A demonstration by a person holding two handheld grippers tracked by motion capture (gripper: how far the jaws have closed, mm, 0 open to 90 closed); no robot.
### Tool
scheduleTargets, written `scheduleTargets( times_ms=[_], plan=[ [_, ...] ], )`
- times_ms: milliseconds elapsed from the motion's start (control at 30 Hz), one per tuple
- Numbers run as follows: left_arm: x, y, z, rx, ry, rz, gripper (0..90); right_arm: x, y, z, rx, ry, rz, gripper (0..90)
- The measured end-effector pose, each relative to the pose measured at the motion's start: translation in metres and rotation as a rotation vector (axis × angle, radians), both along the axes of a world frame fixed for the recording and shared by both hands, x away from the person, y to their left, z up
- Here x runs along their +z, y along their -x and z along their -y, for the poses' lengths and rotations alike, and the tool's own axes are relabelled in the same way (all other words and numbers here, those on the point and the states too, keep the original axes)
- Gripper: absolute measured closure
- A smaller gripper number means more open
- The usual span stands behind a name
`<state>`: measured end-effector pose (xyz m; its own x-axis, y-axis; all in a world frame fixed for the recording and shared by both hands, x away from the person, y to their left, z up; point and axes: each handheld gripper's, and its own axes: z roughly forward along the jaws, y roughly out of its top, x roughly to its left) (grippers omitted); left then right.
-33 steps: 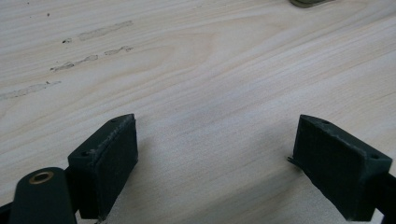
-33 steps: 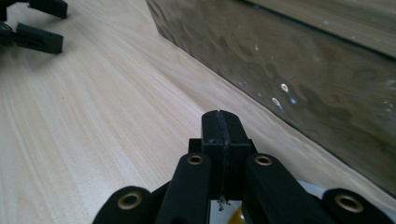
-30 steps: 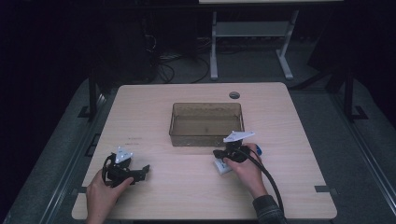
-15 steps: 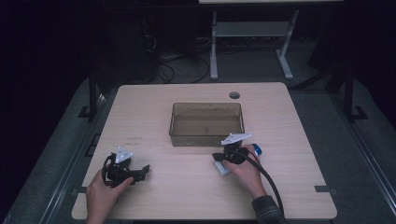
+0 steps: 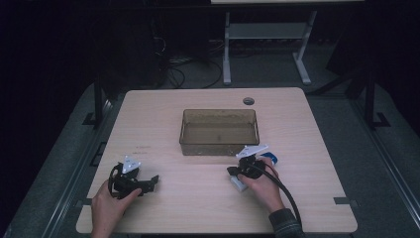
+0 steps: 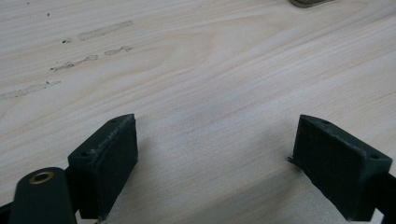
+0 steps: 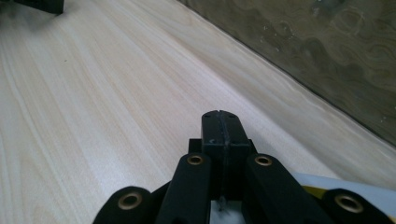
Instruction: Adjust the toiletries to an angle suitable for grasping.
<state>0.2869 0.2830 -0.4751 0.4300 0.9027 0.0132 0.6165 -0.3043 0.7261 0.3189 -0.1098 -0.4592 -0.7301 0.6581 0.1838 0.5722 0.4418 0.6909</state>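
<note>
Both grippers low on the table, near the bin.
I see my left gripper point(image 6: 215, 154) spread wide, holding nothing; my right gripper point(image 7: 219, 128) pressed closed, empty, just before the translucent bin point(image 5: 219, 132).

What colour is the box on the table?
The box is see-through brownish, shown best in the high view.
</note>
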Motion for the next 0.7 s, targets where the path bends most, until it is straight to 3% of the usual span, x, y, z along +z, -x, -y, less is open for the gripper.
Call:
scheduleTargets(
  times_ms=[700],
  plan=[
    [0.000, 0.000, 0.000, 0.000, 0.000, 0.000, 12.8, 0.003, 0.023, 0.014, 0.004, 0.015, 0.000, 90.0]
  ],
)
